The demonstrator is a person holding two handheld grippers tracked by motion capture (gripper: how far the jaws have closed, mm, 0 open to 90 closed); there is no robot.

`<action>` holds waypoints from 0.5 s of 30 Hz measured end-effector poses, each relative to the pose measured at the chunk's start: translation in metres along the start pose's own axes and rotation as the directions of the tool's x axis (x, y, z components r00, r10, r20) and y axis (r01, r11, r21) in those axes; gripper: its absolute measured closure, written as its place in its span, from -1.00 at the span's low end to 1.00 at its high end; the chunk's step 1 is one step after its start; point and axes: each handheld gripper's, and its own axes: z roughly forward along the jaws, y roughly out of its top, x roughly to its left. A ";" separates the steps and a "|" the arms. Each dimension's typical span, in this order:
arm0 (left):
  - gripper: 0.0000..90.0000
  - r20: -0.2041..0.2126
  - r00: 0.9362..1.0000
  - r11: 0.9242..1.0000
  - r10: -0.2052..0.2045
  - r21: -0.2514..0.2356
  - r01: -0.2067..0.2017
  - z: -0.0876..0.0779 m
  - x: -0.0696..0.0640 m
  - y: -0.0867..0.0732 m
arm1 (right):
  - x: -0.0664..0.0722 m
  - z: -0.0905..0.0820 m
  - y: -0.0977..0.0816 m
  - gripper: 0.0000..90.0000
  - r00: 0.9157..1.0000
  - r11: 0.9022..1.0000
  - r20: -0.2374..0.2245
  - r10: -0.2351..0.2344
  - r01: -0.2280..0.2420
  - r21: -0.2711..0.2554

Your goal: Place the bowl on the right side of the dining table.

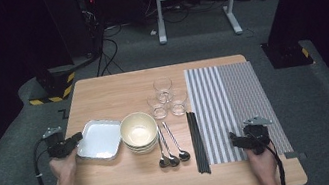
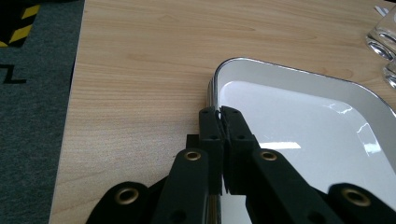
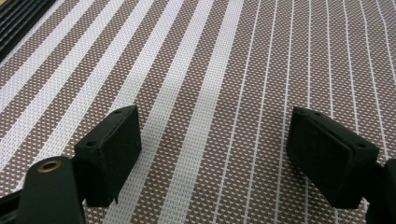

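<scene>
A white rectangular tray (image 1: 99, 140) with a metal rim lies at the left of the wooden table (image 1: 132, 184). My left gripper (image 1: 77, 136) comes in from the table's left edge. In the left gripper view its jaws (image 2: 219, 112) are pressed together on the near left rim of the tray (image 2: 303, 116). My right gripper (image 1: 233, 137) rests at the front right over a striped placemat (image 1: 235, 101). In the right gripper view the right gripper (image 3: 215, 119) stands wide open with nothing but the placemat (image 3: 210, 56) between its jaws.
Stacked cream bowls (image 1: 138, 130) sit right of the tray. In front of them lie three spoons (image 1: 169, 147). Black chopsticks (image 1: 198, 142) lie along the placemat's left edge. Three clear glasses (image 1: 166, 97) stand behind the bowls. Beyond the table are a dark floor, cables and a desk frame.
</scene>
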 end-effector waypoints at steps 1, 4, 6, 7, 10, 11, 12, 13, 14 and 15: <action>0.96 0.000 1.000 1.000 0.000 0.000 0.000 0.000 0.000 0.000 | 0.000 0.000 0.000 -0.60 1.000 1.000 0.000 0.000 0.000 0.000; 0.96 -0.001 1.000 1.000 -0.008 -0.006 0.008 0.000 0.000 -0.001 | 0.000 0.000 0.000 -0.60 1.000 1.000 0.000 0.000 0.000 0.000; 0.96 0.002 1.000 1.000 -0.012 -0.009 0.012 0.000 0.000 -0.001 | 0.000 0.000 0.000 -0.60 1.000 1.000 0.000 0.000 0.000 0.000; 0.96 0.003 1.000 1.000 -0.017 -0.012 0.017 0.000 0.000 -0.001 | 0.000 0.000 0.000 -0.60 1.000 1.000 0.000 0.000 0.000 0.000; 0.96 -0.001 1.000 1.000 -0.018 -0.017 0.018 0.000 0.000 -0.002 | 0.000 0.000 0.000 -0.60 1.000 1.000 0.000 0.000 0.000 0.000; 0.96 -0.001 1.000 1.000 -0.021 -0.018 0.021 0.000 -0.001 -0.002 | 0.000 0.000 0.000 -0.60 1.000 1.000 0.000 0.000 0.000 0.000; 0.96 -0.001 1.000 1.000 -0.021 -0.019 0.021 0.000 0.000 -0.002 | 0.000 0.000 0.000 -0.60 1.000 1.000 0.000 0.000 0.000 0.000; 0.96 0.000 1.000 1.000 -0.023 -0.020 0.023 0.000 0.000 -0.002 | 0.000 0.000 0.000 -0.60 1.000 1.000 0.000 0.000 0.000 0.000; 0.96 0.001 1.000 1.000 -0.023 -0.022 0.023 0.000 0.000 -0.002 | 0.000 0.000 0.000 -0.60 1.000 1.000 0.000 0.000 0.000 0.000; 0.96 0.001 1.000 1.000 -0.023 -0.022 0.023 0.000 0.000 -0.002 | 0.000 0.000 0.000 -0.60 1.000 1.000 0.000 0.000 0.000 0.000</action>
